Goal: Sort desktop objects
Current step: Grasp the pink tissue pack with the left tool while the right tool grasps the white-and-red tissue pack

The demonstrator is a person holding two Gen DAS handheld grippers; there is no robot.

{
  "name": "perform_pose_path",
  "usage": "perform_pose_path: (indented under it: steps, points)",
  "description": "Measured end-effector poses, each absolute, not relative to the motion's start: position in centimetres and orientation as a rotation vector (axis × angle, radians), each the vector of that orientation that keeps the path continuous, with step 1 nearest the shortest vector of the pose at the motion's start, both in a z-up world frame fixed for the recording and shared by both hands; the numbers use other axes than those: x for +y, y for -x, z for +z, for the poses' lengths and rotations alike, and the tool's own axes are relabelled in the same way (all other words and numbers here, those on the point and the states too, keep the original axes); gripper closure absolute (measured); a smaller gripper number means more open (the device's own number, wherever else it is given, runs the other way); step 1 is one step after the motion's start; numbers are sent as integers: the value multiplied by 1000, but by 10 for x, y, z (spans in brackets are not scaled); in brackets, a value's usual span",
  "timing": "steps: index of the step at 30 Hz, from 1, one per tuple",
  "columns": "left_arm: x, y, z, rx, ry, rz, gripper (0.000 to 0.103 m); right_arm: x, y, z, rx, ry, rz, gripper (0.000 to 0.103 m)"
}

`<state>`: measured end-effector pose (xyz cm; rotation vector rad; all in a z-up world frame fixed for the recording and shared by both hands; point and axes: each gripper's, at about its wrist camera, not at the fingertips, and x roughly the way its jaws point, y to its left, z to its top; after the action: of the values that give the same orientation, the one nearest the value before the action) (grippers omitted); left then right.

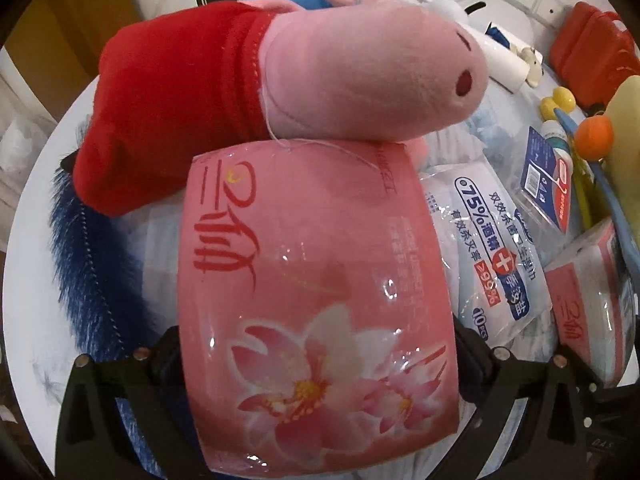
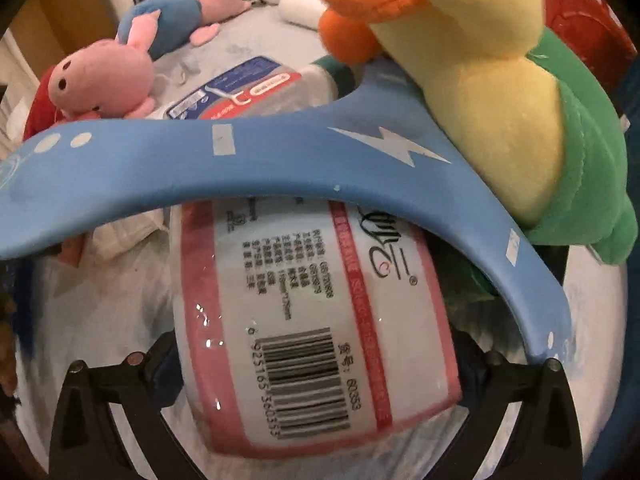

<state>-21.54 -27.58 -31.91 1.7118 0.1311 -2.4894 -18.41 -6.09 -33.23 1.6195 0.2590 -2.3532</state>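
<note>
A: While both tools are loaded, list near items first. Left side?

B: Item 1: left gripper (image 1: 318, 364), clenched on a pink tissue pack (image 1: 316, 300), lotus print toward the camera. Long axis runs straight away from the tool along its fingers; the far end touches, and seems tucked under, the snout of the pig plush in the red dress (image 1: 280, 80).

A: Right side?

B: Item 2: right gripper (image 2: 316, 364), closed on a second tissue pack (image 2: 316, 320), barcode face up. Long axis again points away from the tool; the far end sits under the blue handle of what looks like an electric swatter (image 2: 240, 168).

A: Beyond those?

B: Item 3: alcohol wipes pack (image 1: 496, 248), just beside the left pack. Item 4: yellow duck plush in green (image 2: 500, 100), resting on the blue frame. Item 5: pig plush in blue (image 2: 168, 24), far across the white tabletop (image 2: 248, 40).

A: Risks?

B: Judged: lifting the left pack may tip the red-dressed pig. Pulling the right pack could drag the blue handle and topple the duck. Both packs are soft film-wrapped; they may slip or deform in the grip.
</note>
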Motion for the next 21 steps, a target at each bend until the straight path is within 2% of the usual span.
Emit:
perform_pose_path:
  steps: [15,16,17,21]
  points:
    - [-286,198,-317,118,-1627,-2547,0,-72,174,-306,220,-1476,-2452,0]
    - [-287,197,-316,120,-1633,-2540,2,-73,174,-304,222,-1491,-2440,0]
    - [-287,194,-314,122,-1637,-2537,10,-74,174,-301,222,-1510,-2429,3]
    - [-279,171,-307,51,-1657,-2544,14,-73,160,-290,195,-1560,-2392,8]
